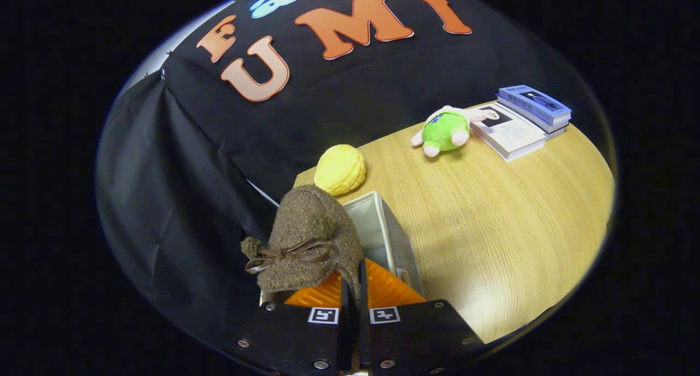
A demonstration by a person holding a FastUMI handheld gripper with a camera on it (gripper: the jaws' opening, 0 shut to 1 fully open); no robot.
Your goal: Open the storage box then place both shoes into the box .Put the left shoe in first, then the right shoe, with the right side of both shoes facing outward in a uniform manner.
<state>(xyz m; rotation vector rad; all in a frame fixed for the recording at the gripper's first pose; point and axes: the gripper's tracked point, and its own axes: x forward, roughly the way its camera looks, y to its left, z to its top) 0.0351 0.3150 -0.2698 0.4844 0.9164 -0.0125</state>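
the tongs are clamped together on the rim of a brown fuzzy shoe, a bootie with a thin brown bow and small pompoms. the two fingers stand nearly touching, with a fold of the shoe's fabric pinched between them. the shoe hangs from that pinch, its body rising ahead of the fingers and leaning a little to the left.

the storage box, a grey fabric bin with a pale lining, sits on the bench just beyond and below the shoe. its top is open and its far right corner and right wall show past the shoe. the shoe seems to be above the box's near left part, but whether it already touches the inside i cannot tell, since the fingers and shoe hide the box floor. which shoe of the pair this is i cannot tell either.

the step in hand looks like lowering this shoe into the box. to do it well, keep the pinch firm, because a grip on soft fabric alone can slip as the shoe swings. bring the shoe down straight, clear of the box's soft wall so the wall does not fold inward. check that the shoe's right side faces outward before letting go, and set it to one side so the second shoe has room. part the fingers only once the sole rests on the bottom.

farther off on the bench lie a yellow plush, a green plush toy and a stack of books, all well apart from the box.
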